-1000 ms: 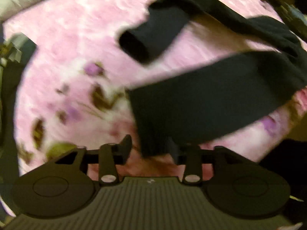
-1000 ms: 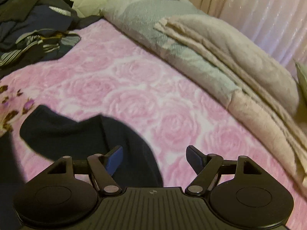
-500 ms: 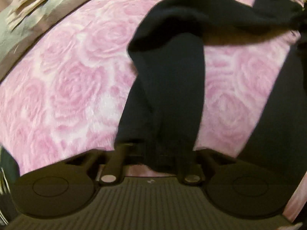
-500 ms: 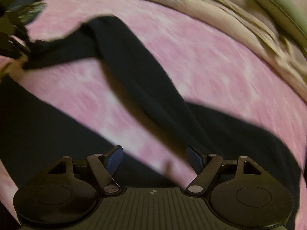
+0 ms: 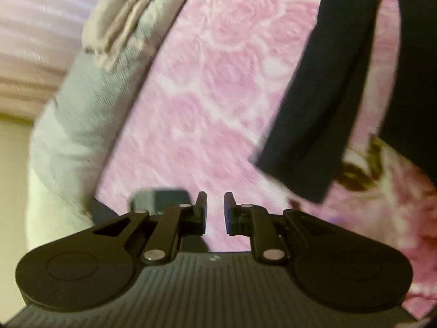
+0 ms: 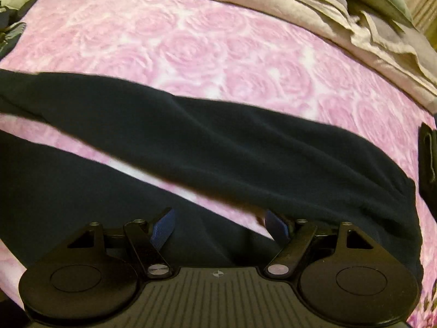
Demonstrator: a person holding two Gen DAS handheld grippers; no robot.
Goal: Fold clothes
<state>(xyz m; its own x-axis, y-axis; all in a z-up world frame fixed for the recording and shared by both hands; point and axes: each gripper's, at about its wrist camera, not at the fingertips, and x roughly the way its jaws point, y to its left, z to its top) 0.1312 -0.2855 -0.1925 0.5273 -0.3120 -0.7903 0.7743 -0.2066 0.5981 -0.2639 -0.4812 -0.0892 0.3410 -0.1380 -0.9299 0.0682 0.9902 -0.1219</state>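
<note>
A pink rose-patterned bed (image 6: pixel 207 49) fills both my views, its cover bare and open across the far half. A grey-beige quilt (image 6: pixel 286 2) is bunched along the bed's far edge in my right view; in my left view the same quilt (image 5: pixel 90 104) runs down the left side, with pale curtain folds (image 5: pixel 35 27) behind it.

The black garment (image 6: pixel 218 147) lies across the bed in a wide band from the left border of my right view to the right side, where it folds down toward my tool; a second dark stretch of it covers the lower left, and a wedge of pink cover shows between the two. In my left view one long strip of the garment (image 5: pixel 327 95) crosses the upper right and ends in a squared edge, clear of my tool; more black cloth is cut off at the right border.

My right tool (image 6: pixel 220 225) has its blue-padded fingers (image 6: pixel 164 225) wide apart, holding nothing, low over the dark cloth. My left tool (image 5: pixel 214 213) shows a narrow gap between its fingers with nothing in it, over bare pink cover.

A dark boxy shape behind my left tool is too blurred to identify. A heap of dark clothes (image 6: pixel 11 30) is mostly cropped at the left edge of my right view.
</note>
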